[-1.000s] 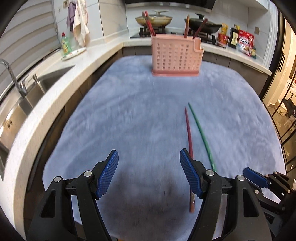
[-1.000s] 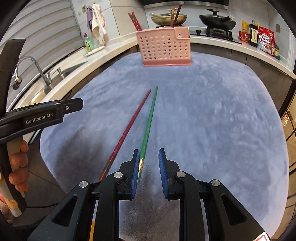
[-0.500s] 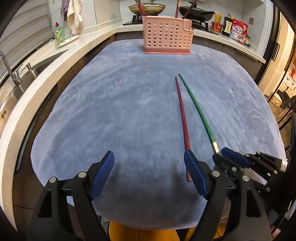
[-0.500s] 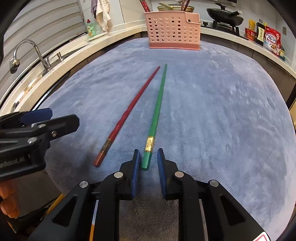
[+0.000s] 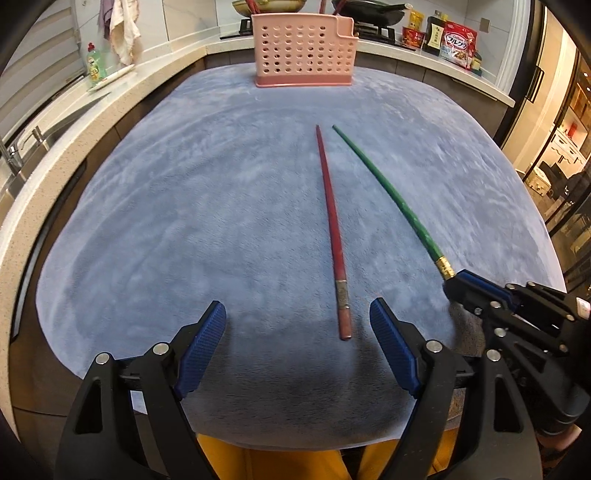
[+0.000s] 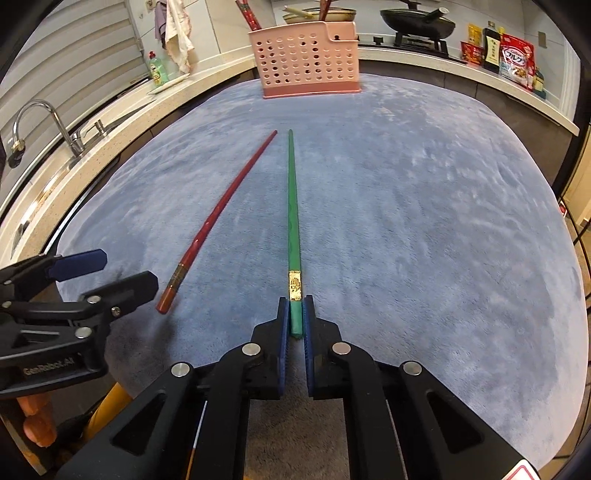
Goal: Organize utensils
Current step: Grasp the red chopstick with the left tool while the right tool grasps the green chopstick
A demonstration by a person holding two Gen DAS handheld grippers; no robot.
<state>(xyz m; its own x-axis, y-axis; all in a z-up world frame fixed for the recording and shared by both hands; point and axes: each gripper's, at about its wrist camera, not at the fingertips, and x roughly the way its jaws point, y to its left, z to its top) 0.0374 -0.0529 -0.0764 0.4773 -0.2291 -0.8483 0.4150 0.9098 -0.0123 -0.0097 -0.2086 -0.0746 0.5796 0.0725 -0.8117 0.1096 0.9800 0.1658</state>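
Note:
A green chopstick [image 6: 292, 206] lies on the blue-grey mat, pointing at the far pink utensil basket [image 6: 307, 61]. My right gripper [image 6: 294, 318] is shut on its thick near end, just behind the gold band. A red chopstick [image 5: 330, 229] lies to its left, also seen in the right wrist view [image 6: 218, 214]. My left gripper [image 5: 297, 332] is open, its jaws either side of the red chopstick's near end without touching it. The basket [image 5: 303, 50] holds several chopsticks. The right gripper also shows in the left wrist view [image 5: 458, 286].
The mat [image 5: 184, 221] covers a table. A sink and tap [image 6: 44, 125] sit on the counter at left, with a green soap bottle [image 6: 158, 70]. A stove with pans [image 6: 417, 20] and food packets [image 6: 515, 61] stand behind the basket.
Both grippers have drawn back toward the near ends of the chopsticks. The right gripper has closed on the green chopstick's end. The left gripper stays open.

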